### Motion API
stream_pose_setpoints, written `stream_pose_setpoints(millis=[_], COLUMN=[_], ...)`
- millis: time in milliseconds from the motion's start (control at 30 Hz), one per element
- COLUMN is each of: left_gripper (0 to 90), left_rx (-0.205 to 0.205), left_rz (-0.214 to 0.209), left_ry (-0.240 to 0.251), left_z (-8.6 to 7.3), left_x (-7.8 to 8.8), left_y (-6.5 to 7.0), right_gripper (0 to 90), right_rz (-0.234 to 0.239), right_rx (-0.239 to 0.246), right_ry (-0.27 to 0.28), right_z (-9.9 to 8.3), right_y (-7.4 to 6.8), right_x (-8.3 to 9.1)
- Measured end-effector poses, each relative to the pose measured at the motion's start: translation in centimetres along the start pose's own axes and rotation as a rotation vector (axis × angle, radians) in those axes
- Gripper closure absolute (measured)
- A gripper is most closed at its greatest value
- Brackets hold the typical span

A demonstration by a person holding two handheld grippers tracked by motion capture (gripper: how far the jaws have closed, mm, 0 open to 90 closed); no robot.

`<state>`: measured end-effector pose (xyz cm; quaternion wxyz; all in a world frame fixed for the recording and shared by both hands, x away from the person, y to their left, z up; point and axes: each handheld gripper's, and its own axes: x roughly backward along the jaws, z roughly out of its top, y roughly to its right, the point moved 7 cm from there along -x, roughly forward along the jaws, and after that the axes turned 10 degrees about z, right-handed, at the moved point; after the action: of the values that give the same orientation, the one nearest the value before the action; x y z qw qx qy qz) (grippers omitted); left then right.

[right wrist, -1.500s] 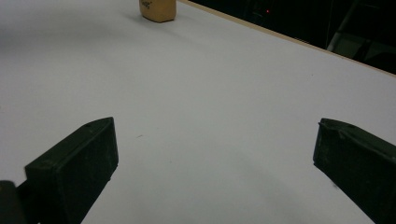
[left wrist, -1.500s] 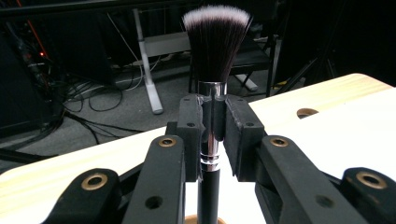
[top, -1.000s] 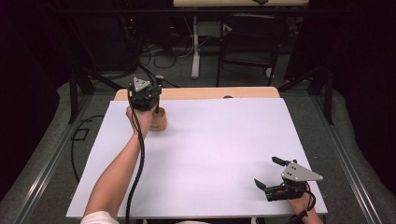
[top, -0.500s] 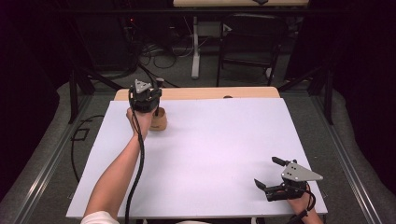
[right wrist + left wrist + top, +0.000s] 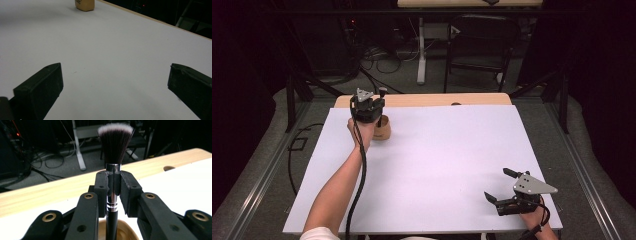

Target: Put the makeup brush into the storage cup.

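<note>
The left gripper (image 5: 113, 195) stands over a rounded wooden cup (image 5: 382, 128) at the table's (image 5: 452, 165) far left, its jaws having just eased slightly around the chrome ferrule of an upright makeup brush (image 5: 114, 147) between them. Judged step: releasing the brush into the cup; next, open wider and lift clear. The right gripper (image 5: 504, 192) rests gaping, holding nothing.

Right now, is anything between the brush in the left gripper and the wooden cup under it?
Nothing visible. The left gripper holds the makeup brush upright by its metal collar, its handle running straight down into the wooden cup. The cup's mouth looks unobstructed around the handle.
</note>
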<state>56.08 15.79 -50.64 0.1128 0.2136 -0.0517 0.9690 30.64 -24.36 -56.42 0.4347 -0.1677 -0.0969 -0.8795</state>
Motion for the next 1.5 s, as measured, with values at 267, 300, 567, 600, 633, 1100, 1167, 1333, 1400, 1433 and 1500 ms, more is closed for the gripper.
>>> stream_pose_setpoints(millis=[267,300,567,600,633,1100,1167,1333,1400,1433,1500], left_gripper=[17.5,14.7,4.2,2.7,1.5,0.2,0.2,0.2,0.2,0.2,0.2], left_rx=[-0.029,-0.040,-0.085,-0.090,-0.096,-0.138,-0.151,-0.156,-0.163,-0.165,-0.164], left_rz=[-0.025,-0.027,-0.042,-0.041,-0.040,-0.065,-0.061,-0.073,-0.072,-0.070,-0.074], left_ry=[-0.054,-0.049,-0.048,-0.046,-0.046,-0.016,-0.003,0.008,0.016,0.021,0.023], left_z=[-0.8,-0.9,-1.4,-1.4,-1.5,-2.1,-2.2,-2.7,-2.9,-3.0,-3.3], left_x=[1.0,1.3,3.2,3.5,3.8,7.1,7.7,9.0,9.6,9.9,10.5], left_y=[-0.3,-0.3,-0.6,-0.7,-0.7,-1.3,-1.3,-1.2,-1.2,-1.3,-1.3], right_gripper=[0.0,0.0,0.0,0.0,0.0,0.0,0.0,0.0,0.0,0.0,0.0], right_rz=[0.000,0.000,-0.001,-0.002,-0.003,-0.004,-0.003,-0.003,-0.004,-0.003,-0.003], right_rx=[-0.003,-0.003,-0.004,-0.004,-0.005,-0.001,0.000,0.000,0.000,0.000,0.000], right_ry=[0.005,0.005,0.003,0.002,0.003,0.008,0.008,0.008,0.008,0.007,0.006], right_z=[0.0,0.0,0.0,0.0,0.0,0.1,0.1,0.1,0.1,0.1,0.1], right_y=[0.0,0.0,0.0,0.0,0.0,0.0,0.0,-0.1,0.0,0.0,0.0], right_x=[-0.1,-0.1,0.0,0.0,0.0,0.1,0.1,0.1,0.1,0.1,0.1])
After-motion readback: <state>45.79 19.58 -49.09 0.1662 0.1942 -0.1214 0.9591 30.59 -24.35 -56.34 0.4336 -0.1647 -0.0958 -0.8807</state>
